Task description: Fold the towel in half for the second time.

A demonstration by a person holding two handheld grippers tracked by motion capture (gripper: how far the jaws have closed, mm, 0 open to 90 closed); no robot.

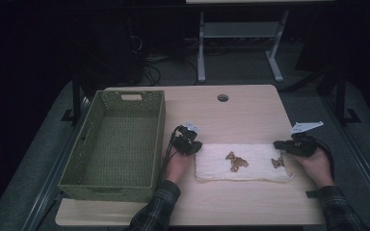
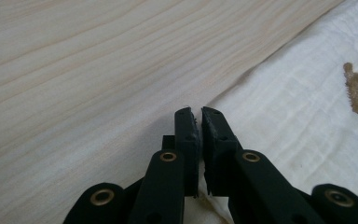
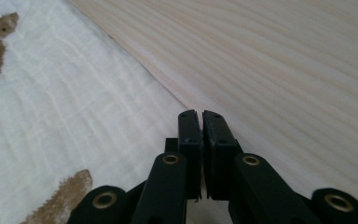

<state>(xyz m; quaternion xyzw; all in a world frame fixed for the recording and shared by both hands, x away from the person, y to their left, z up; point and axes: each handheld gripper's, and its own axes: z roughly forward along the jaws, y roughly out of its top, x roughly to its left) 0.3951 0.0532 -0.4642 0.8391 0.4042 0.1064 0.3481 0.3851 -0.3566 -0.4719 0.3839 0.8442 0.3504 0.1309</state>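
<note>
Both tongs clenched on white cloth point(image 1: 243, 162) corners: left tongs point(image 2: 200, 114), right tongs point(image 3: 201, 116); green basket point(image 1: 118, 144) beside.

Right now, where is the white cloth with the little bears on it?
In the high view, the white cloth lies flat on the table, right of the green basket, stretched between the left tool and the right tool.

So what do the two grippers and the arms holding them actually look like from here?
Both are black handheld tools. The left gripper and the right gripper each end in two flat black jaws on arms with brass-coloured rivets. Each carries a pale grey three-cornered plate on top and trails a black cable. The person's sleeves are dark plaid.
</note>
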